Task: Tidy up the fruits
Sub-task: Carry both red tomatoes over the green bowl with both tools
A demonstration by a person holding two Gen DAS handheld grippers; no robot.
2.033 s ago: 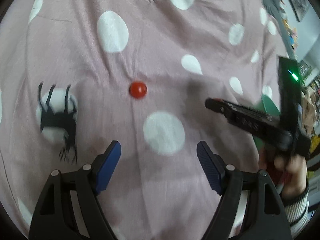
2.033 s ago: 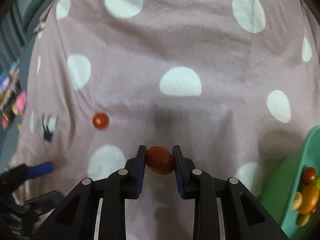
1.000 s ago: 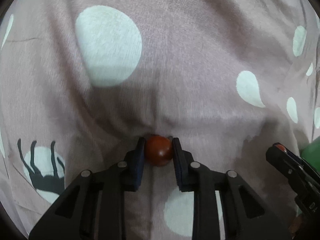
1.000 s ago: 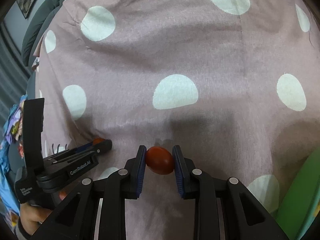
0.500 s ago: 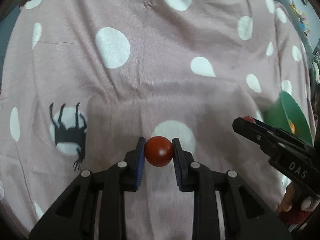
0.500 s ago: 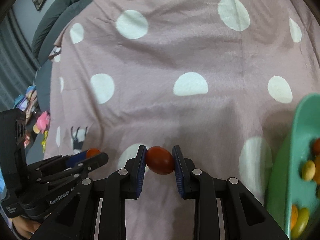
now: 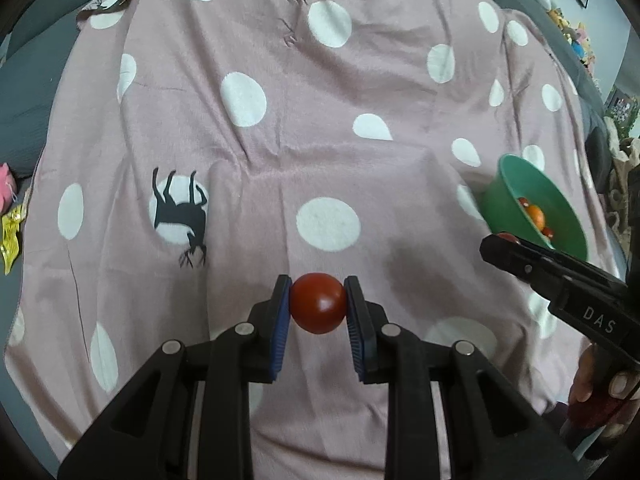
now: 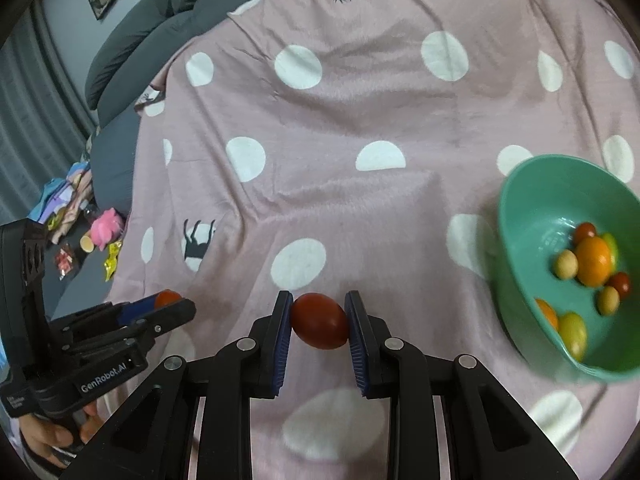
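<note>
My left gripper (image 7: 318, 304) is shut on a round red tomato (image 7: 318, 303) and holds it above the pink dotted blanket (image 7: 280, 140). My right gripper (image 8: 319, 316) is shut on an oval red tomato (image 8: 320, 321), also held above the blanket. A green bowl (image 8: 520, 216) with several small red, orange and yellow fruits sits on the blanket to the right of my right gripper. The bowl also shows in the left wrist view (image 7: 516, 184), just beyond the right gripper's tip. The left gripper shows at the lower left of the right wrist view (image 8: 168, 304).
The blanket covers a grey sofa with cushions (image 8: 132, 52) at the back left. Small toys and wrappers (image 8: 104, 228) lie on the grey seat to the left of the blanket's edge.
My left gripper closed on the round tomato on the blanket and lifted it up. My right gripper kept its oval tomato and rose and moved toward the bowl, which came into fuller view.
</note>
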